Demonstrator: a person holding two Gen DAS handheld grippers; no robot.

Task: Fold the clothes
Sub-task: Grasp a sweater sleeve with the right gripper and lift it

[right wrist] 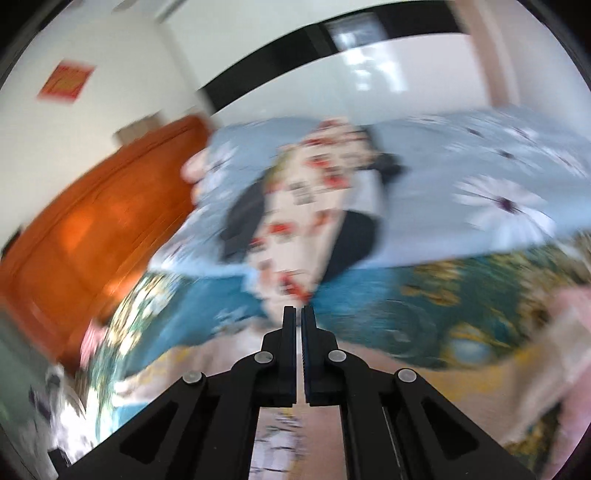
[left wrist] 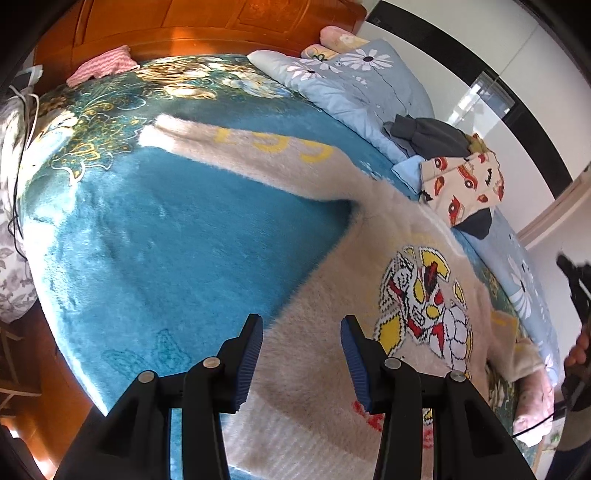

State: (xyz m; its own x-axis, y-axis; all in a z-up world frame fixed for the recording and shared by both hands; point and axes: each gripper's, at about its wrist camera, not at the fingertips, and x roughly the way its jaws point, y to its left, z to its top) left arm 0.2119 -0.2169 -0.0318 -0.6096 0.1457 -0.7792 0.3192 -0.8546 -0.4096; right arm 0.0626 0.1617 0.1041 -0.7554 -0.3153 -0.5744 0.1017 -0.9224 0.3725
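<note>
Left gripper [left wrist: 302, 363]: nearest in the left wrist view, pointing down at the bed; jaws apart, nothing pinched between the blue pads, fuzzy knit visible through the gap.
Right gripper [right wrist: 299, 317]: nearest in the right wrist view; jaws together, pads all but touching, no cloth seen between them; picture heavily smeared with blur.
Beige sweater [left wrist: 332, 280]: spread flat on the bed just beyond the left fingers; ribbed hem closest, cartoon robot print [left wrist: 424, 306] to the right of centre, one sleeve stretched away to the upper left with yellow digits on it.
Teal plush blanket [left wrist: 155, 236]: under the sweater, covering the bed; gold floral border at the far side.
Clothes pile [left wrist: 461, 177]: further back on the right, a cream garment with red car print over dark grey pieces; same pile in the right wrist view [right wrist: 314, 206], blurred, straight ahead of the closed fingers.
Light blue daisy quilt [left wrist: 354, 85]: bunched along the right edge of the bed, beneath the pile.
Pink zigzag cloth [left wrist: 103, 66]: far left corner of the bed, well apart from the sweater.
Wooden headboard [left wrist: 221, 26]: farthest, orange-brown, behind the bed.
Person's hand [left wrist: 578, 347]: at the right rim, holding a black device, partly cut off.
</note>
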